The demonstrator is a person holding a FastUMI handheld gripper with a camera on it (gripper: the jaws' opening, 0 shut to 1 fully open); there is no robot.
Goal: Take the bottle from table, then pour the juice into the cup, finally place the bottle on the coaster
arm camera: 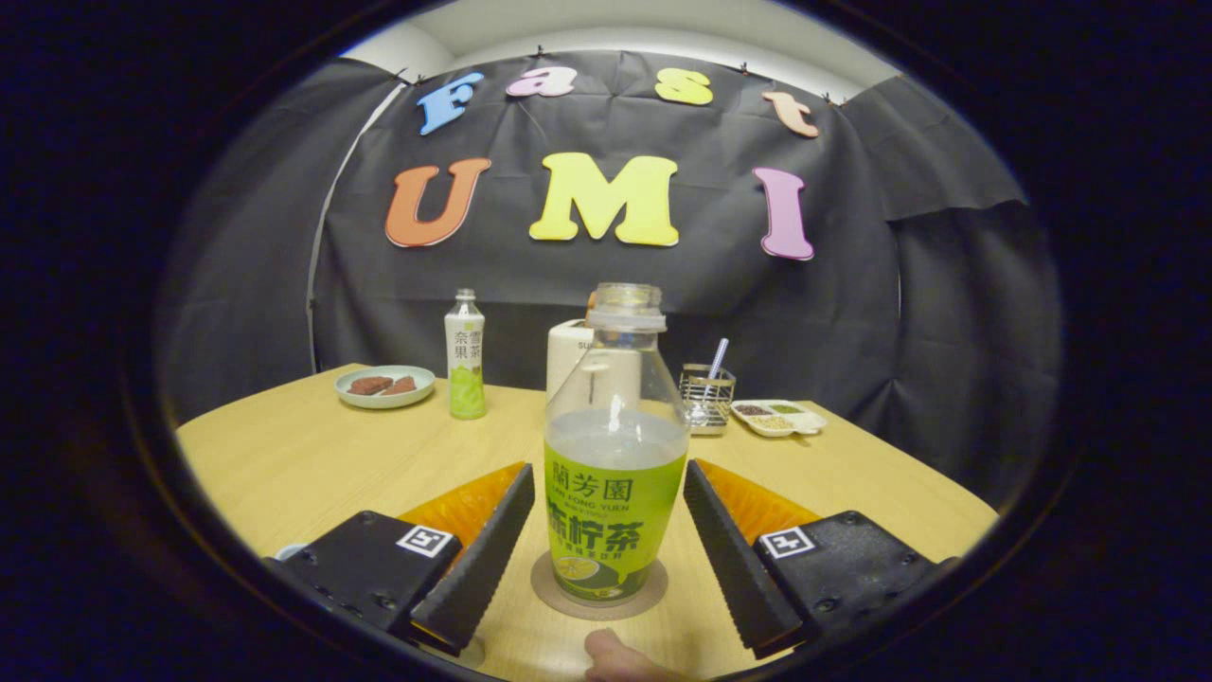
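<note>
The camera rides low on the gripper (606, 540), facing forward across the table (284, 464), bottle (614, 474) close.

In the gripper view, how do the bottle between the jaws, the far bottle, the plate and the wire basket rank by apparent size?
1. Bottle on its coaster, between the open jaws, not touched; nearness enlarges it.
2. Far bottle.
3. Plate.
4. Wire basket.
Plate and far bottle look close; their order is unsure.

the bottle (615, 455) stands on the coaster (598, 592) at lower centre of the counter (284, 455), between the gripper's (608, 549) spread fingers, untouched; a plate (384, 386) and a second bottle (465, 355) sit behind, centre left.
</note>
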